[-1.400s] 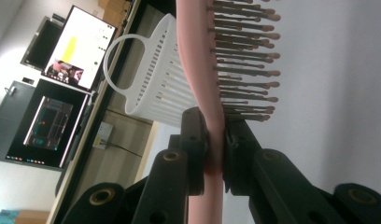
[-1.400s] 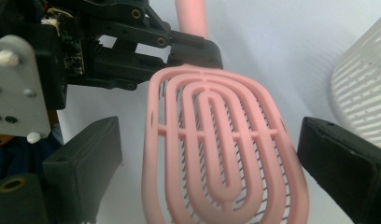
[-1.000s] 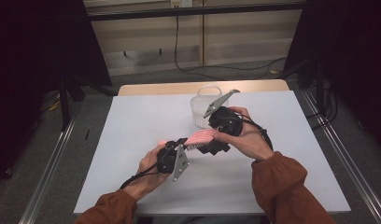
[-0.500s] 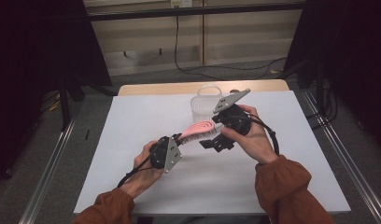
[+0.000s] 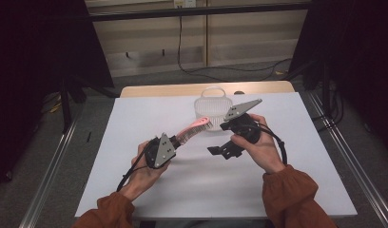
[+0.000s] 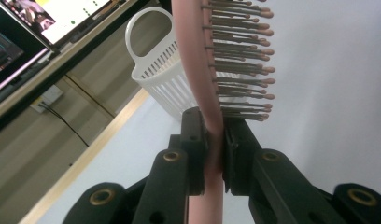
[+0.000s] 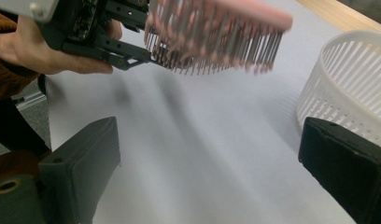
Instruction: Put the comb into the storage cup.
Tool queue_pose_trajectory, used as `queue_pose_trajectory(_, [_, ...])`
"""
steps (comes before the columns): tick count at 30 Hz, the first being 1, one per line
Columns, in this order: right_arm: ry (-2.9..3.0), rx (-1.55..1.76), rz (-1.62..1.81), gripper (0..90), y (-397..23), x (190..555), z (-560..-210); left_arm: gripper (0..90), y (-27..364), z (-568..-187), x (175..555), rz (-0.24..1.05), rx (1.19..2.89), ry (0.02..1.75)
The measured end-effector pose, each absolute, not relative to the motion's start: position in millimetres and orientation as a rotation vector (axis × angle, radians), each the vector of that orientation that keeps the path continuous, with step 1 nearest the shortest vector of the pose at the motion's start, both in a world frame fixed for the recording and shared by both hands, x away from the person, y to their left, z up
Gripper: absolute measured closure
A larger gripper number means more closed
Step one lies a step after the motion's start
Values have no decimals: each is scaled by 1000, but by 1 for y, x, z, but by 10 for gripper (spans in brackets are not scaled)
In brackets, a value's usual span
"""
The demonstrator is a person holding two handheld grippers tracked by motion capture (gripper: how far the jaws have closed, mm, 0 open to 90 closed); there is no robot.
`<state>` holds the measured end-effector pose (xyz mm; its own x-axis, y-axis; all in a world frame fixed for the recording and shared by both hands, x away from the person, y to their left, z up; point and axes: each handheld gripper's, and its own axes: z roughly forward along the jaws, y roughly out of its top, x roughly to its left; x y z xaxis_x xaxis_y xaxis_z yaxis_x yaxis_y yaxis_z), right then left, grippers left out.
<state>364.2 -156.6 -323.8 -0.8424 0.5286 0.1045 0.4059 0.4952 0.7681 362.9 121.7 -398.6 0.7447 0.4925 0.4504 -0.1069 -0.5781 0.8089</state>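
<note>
Firmly clamped, the left gripper's [image 6: 215,140] fingers [image 6: 194,135] grip the pink hairbrush [image 5: 194,129] by its handle, holding it above the bench [image 5: 135,118] near the white basket [image 5: 212,105]. Nearby, the right gripper's [image 7: 212,172] fingers stand spread, empty.

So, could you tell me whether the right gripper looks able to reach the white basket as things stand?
Probably yes. The right gripper is open and holds nothing, and the white basket stands close behind it. The pink hairbrush in the left gripper sits off to one side.

The hairbrush [image 5: 194,128] hangs above the table [image 5: 135,114], just before the basket [image 5: 212,105].
</note>
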Motion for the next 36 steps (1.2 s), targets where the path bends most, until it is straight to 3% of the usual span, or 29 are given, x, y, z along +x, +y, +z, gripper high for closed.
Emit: queue_pose_trajectory(36, [2378,869,1459,49,-161,358,-358,811,143,-386,375,421,1790,478])
